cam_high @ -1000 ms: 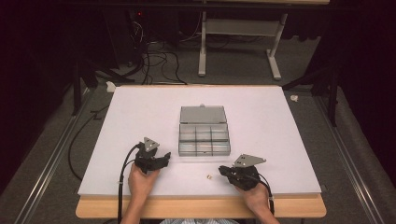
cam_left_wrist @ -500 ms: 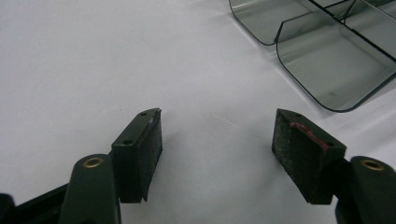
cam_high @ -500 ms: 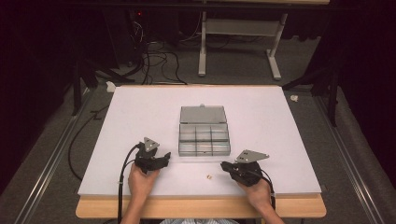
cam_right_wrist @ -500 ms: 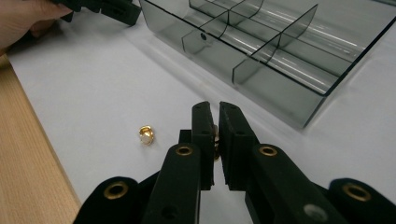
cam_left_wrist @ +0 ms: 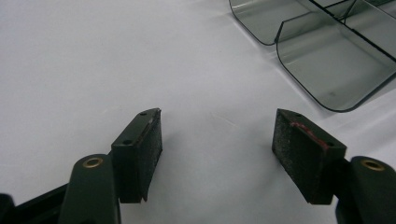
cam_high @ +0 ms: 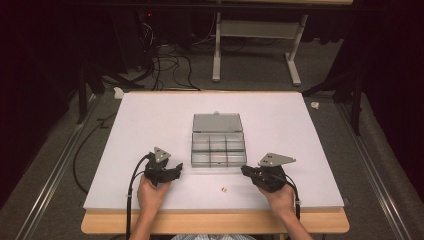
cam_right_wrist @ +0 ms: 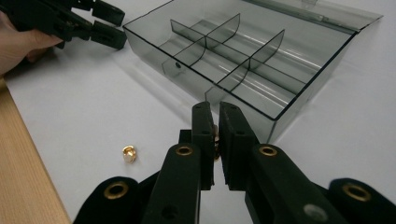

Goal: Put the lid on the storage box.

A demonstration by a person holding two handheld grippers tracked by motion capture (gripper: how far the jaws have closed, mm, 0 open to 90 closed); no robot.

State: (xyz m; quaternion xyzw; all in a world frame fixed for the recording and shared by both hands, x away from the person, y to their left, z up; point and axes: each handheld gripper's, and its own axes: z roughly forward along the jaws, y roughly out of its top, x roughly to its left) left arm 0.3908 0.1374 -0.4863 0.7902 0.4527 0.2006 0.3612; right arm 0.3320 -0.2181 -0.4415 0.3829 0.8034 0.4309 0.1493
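Note:
A clear grey compartment box (cam_high: 218, 150) lies open at the table's middle, its lid (cam_high: 217, 122) flat behind it. My left gripper (cam_high: 176, 170) rests left of the box's near corner (cam_left_wrist: 327, 60); in the left gripper view its jaws stand wide apart, open (cam_left_wrist: 217, 144) and empty over the white surface. My right gripper (cam_high: 245, 171) sits right of the box's front. In the right gripper view it is shut (cam_right_wrist: 215, 116) on a small brass piece (cam_right_wrist: 215, 140) right in front of the box wall (cam_right_wrist: 243, 109). A second brass piece (cam_high: 224, 189) (cam_right_wrist: 129, 154) lies loose on the table.
The white sheet (cam_high: 150, 125) covers the table, with a wooden edge (cam_high: 215, 222) along the front. The left gripper (cam_right_wrist: 107, 25) and a hand appear at the far left of the right gripper view. Cables and a metal stand lie on the floor behind the table.
My right gripper has shifted slightly to the right and away from the table's front edge. The left gripper and the loose brass piece have stayed put.

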